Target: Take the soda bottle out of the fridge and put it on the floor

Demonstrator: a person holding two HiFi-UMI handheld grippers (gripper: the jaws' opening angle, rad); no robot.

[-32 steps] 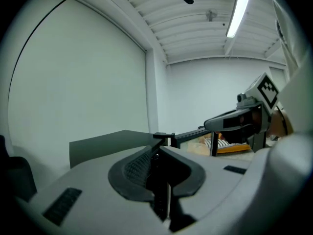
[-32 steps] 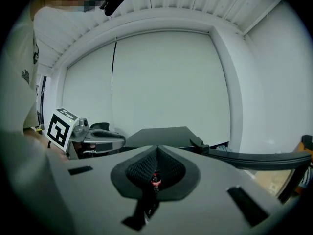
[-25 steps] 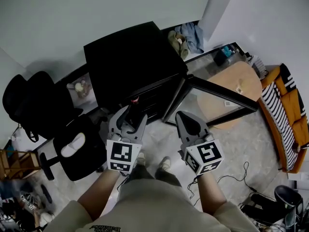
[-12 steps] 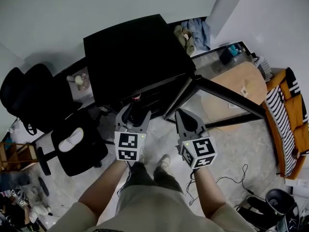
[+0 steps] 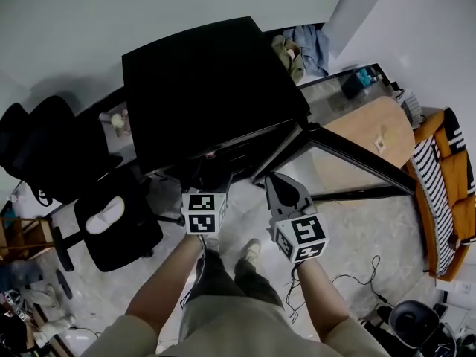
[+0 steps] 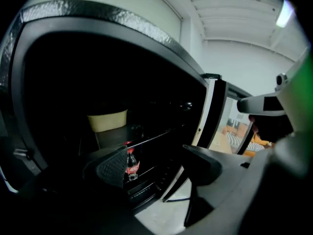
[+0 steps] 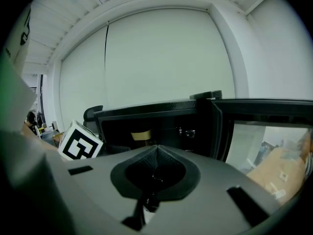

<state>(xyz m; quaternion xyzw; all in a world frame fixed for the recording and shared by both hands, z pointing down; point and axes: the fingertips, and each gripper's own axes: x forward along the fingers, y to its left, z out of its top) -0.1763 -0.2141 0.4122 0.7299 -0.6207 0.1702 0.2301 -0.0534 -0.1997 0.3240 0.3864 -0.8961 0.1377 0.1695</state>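
The black fridge (image 5: 201, 80) stands with its glass door (image 5: 357, 158) swung open to the right. In the left gripper view a small soda bottle (image 6: 131, 163) with a red cap and label stands upright on a lower shelf, deep inside. My left gripper (image 6: 156, 156) reaches into the opening, its jaws opening wide with nothing between the pads; the bottle lies beyond, next to the left finger (image 6: 111, 168). In the head view only its marker cube (image 5: 204, 213) shows. My right gripper (image 5: 279, 182) hangs shut and empty in front of the door hinge.
A cream container (image 6: 107, 120) sits on an upper shelf. Black office chairs (image 5: 111, 225) stand at the left. A round wooden table (image 5: 368, 136) and a striped orange sofa (image 5: 450, 184) lie right of the door. Cables (image 5: 372, 270) trail over the floor by my feet (image 5: 253, 251).
My left gripper has pushed forward into the fridge so its jaws are now hidden under the top edge, and they have spread wider. The right gripper has barely moved.
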